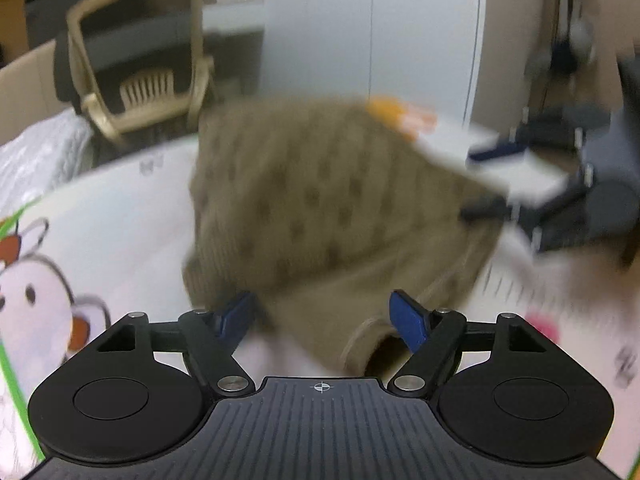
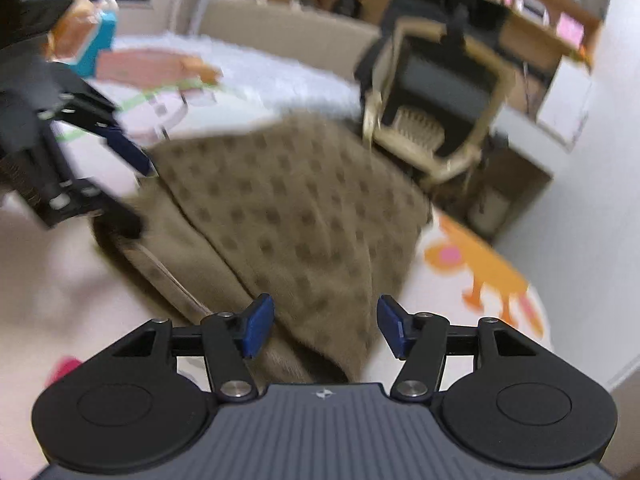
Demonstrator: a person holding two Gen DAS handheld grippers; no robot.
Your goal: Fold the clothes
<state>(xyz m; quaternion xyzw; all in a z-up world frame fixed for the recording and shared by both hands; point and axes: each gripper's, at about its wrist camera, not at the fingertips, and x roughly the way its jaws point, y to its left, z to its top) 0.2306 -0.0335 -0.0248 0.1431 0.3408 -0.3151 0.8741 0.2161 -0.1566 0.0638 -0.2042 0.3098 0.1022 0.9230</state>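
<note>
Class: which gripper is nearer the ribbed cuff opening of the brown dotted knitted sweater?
Left. The left gripper is open right over the ribbed cuff opening; the right gripper is open at the opposite edge of the brown dotted knitted sweater.

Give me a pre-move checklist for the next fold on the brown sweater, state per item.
1. Left gripper open: ok, blue fingers spread, nothing clamped.
2. Right gripper open: ok, fingers apart over the cloth.
3. Brown sweater lying on the printed mat: ok, already partly folded, one layer over another.
4. Sleeve cuff lined up between the left fingers: ok, it sits just ahead of them, not yet pinched.
5. Grippers apart from each other: ok, they sit at opposite ends of the sweater.
6. Sweater edges aligned: cannot tell, both views are motion-blurred.
7. Chair out of the fold path: ok, it stands beyond the mat.
</note>
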